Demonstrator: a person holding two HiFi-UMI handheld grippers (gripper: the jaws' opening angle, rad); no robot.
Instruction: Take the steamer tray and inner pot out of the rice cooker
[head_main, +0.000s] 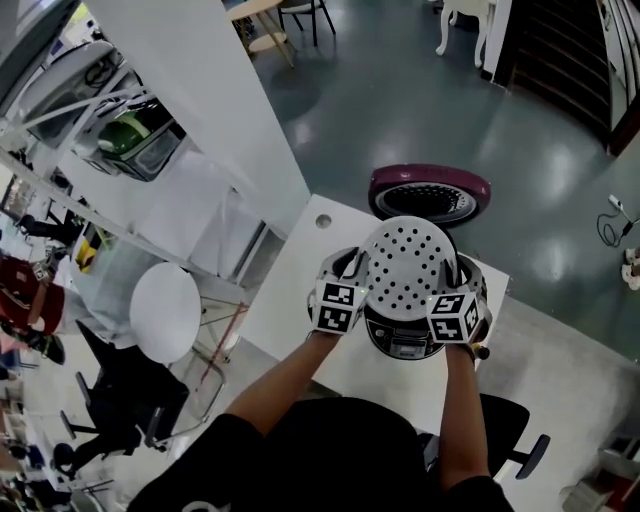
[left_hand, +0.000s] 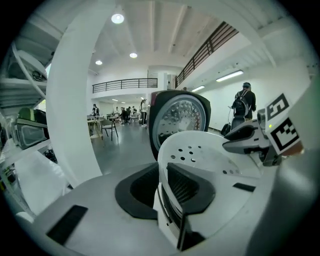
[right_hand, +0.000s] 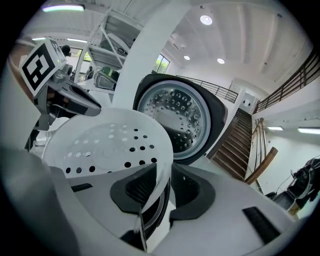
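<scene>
Black ribbed pads (left_hand: 185, 186) of the left gripper (left_hand: 162, 192) clamp the thin rim of the steamer tray (left_hand: 200, 155). The rim runs edge-on between the two jaws in the left gripper view. The right gripper (right_hand: 160, 195) is clenched the same way on the opposite rim, and the tray's perforated floor spreads away from its pads (right_hand: 137, 192).

In the head view the left gripper (head_main: 352, 270) and right gripper (head_main: 462, 280) carry the steamer tray (head_main: 410, 262) between them. It tilts towards the camera and sits above the mouth of the rice cooker (head_main: 405, 345), apparently clear of it. The cooker stands on a white table (head_main: 300, 300).

The tray looks like a light, stiff, smooth-skinned shell. Its narrow rim is judged the only sound place to take hold, and two opposed grips should stop it swinging. A smooth lip of this kind could slip if the grip is slack, and a thin one could flex if it is squeezed hard.

The inner pot lies beneath the tray and is not visible in any view, so it is presumably yet to be removed. It is likely heavier than the tray.

Behind the tray stands the open lid (head_main: 430, 192), magenta outside, its studded metal liner (right_hand: 175, 115) facing the grippers. Beyond lies a polished grey floor (head_main: 400, 90).
</scene>
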